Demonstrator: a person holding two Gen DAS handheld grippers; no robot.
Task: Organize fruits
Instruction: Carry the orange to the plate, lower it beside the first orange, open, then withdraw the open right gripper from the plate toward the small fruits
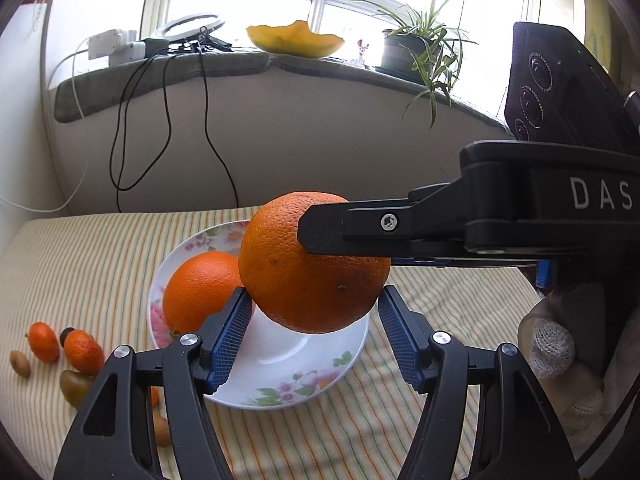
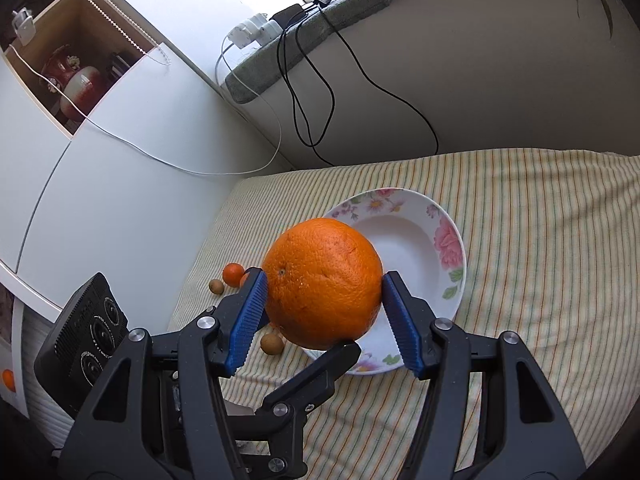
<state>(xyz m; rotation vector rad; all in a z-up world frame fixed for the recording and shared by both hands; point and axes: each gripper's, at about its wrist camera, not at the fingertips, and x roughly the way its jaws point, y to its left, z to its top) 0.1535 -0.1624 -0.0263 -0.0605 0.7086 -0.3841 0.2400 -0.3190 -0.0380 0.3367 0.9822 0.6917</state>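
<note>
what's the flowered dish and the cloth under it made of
Dish: looks like glazed ceramic or porcelain, going by its glossy white surface with printed pink flowers on the rim; melamine can't be ruled out. Cloth: looks like soft woven cotton or terry, matte, with thin coloured stripes and slight wrinkles.

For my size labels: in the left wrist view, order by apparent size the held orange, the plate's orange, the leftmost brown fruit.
1. held orange, but it is nearer the camera, so unsure
2. plate's orange
3. leftmost brown fruit
</note>
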